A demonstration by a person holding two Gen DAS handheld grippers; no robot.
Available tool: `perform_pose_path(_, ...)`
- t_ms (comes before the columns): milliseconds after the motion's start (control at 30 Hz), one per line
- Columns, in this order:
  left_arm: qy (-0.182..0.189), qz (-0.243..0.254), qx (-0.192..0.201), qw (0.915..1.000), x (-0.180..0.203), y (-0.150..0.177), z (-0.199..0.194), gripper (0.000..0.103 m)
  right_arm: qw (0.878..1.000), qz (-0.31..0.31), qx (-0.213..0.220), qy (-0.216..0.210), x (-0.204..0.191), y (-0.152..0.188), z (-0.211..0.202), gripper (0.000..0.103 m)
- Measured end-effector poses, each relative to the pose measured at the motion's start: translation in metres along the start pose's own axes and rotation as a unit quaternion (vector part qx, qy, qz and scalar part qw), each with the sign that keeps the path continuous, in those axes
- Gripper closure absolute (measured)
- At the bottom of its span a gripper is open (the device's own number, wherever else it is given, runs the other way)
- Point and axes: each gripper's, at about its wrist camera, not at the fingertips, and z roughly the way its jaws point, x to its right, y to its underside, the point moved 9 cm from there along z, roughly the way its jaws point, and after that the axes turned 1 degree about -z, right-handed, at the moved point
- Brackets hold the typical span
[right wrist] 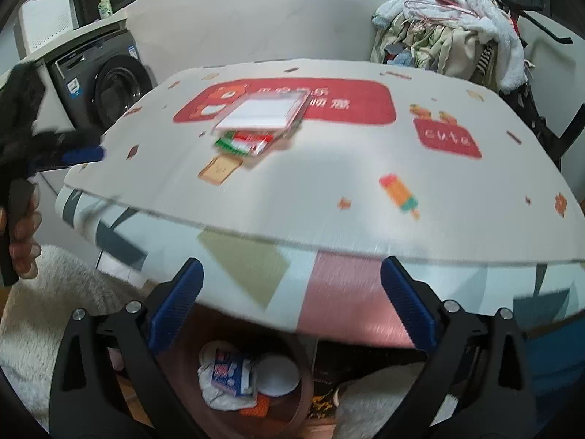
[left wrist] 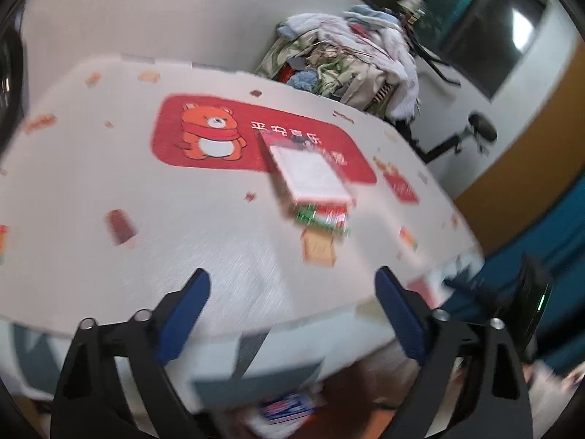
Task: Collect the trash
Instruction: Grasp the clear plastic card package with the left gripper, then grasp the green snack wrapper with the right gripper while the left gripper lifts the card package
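Both tools stand wide open and empty: left tool [left wrist: 292, 289], right tool [right wrist: 292, 281]. The flat packets [right wrist: 261, 117] lie stacked mid-frame on the surface [right wrist: 365, 190]; the bin [right wrist: 252, 380] waits bottom centre. Approach low, pinching one packet edge

1. A white wall [right wrist: 256, 18] runs behind the surface [right wrist: 329, 190], which wears a pale printed cover with a red bear panel.
2. A dark front-loading washer [right wrist: 109, 80] stands at the left under a white counter, with a green-label bottle [right wrist: 105, 5] on top.
3. A heap of clothes [left wrist: 351, 62] (towels, hangers, mixed fabrics) is piled at the far right.
4. A dark window [left wrist: 486, 18] shows a bright reflection.
5. An ochre band [left wrist: 530, 139] lines the lower wall.
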Motion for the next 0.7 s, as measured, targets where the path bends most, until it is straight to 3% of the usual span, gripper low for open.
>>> perform_pose_path(167,0.07,-0.119,-0.033,0.9898,-0.006,-0.042,0.057,0.035,1.0,0.002,0.005,0.007,0.015,-0.018,0.013,0.007)
perform_pose_path(333,0.075,-0.163,-0.051,0.9825,-0.015,-0.067,0.099,0.042,1.0,0.013,0.002,0.009,0.034,-0.026,0.024,0.007)
perform_pose_path(533,0.088,-0.198,-0.07,0.9738,-0.021,-0.074,0.132,0.054,0.999,0.032,0.005,0.006,0.052,-0.035,0.03,0.007)
perform_pose_path(700,0.107,-0.21,-0.061,0.97,-0.019,-0.08,0.141,0.055,0.999,0.041,0.009,0.001,0.057,-0.04,0.034,0.007)
